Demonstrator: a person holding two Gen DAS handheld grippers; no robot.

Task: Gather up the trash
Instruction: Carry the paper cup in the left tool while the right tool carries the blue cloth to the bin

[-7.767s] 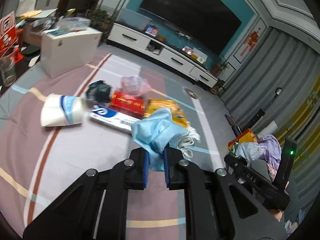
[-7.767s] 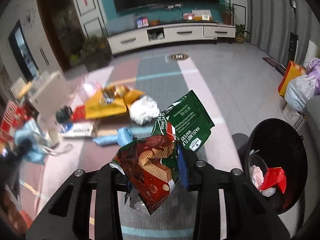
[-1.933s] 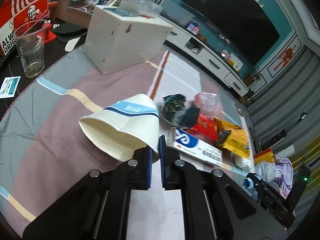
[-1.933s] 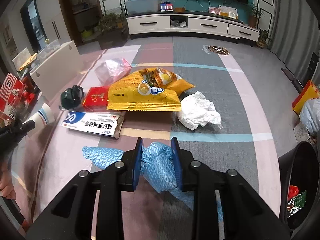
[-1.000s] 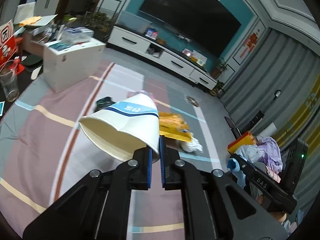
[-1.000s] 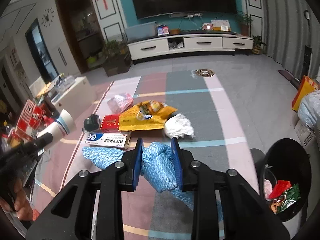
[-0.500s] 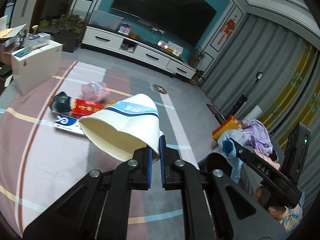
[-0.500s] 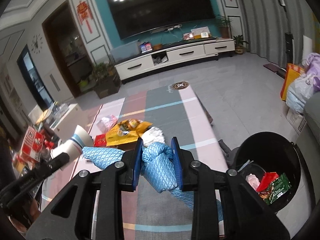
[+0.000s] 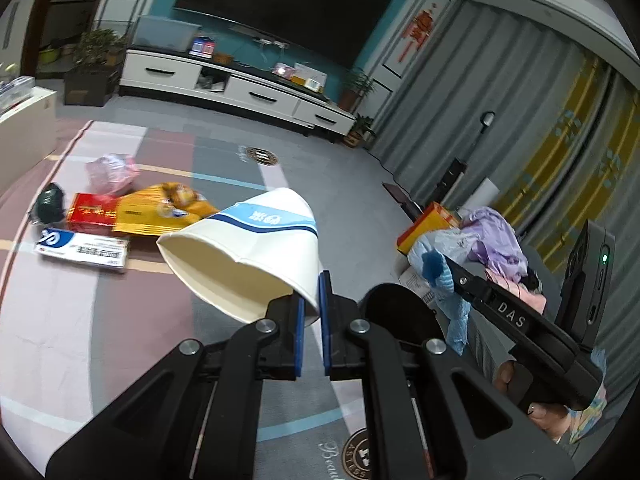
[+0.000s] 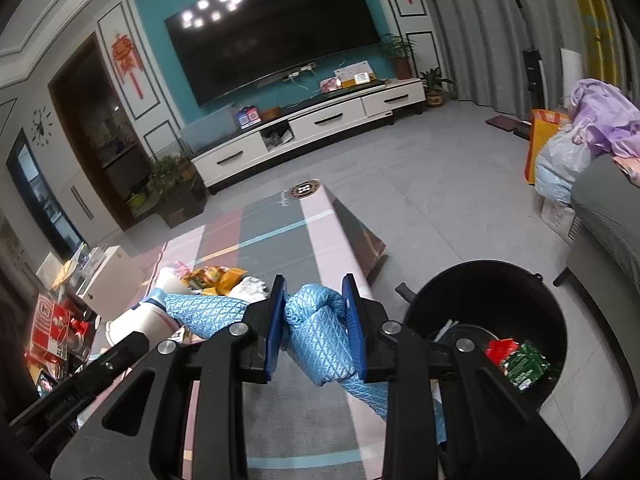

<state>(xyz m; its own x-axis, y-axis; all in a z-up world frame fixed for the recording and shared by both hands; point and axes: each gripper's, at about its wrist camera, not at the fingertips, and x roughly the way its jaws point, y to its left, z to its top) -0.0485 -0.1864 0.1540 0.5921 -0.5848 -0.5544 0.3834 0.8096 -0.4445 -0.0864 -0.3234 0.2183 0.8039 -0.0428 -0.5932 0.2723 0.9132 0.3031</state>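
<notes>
- the striped rug covers the floor, and trash lies on its far part: a yellow snack bag, a red box, a white and blue carton
- the black bin stands on the grey floor beside the rug, with red and green wrappers inside
- the left gripper is clamped on the rim of a white paper cup, held in the air
- the right gripper is clamped on a blue cloth, near the bin

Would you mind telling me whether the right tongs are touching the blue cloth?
Touching. The right wrist view shows the right tongs clamped on the blue cloth, both blue pads pressing into its bunched fabric.
</notes>
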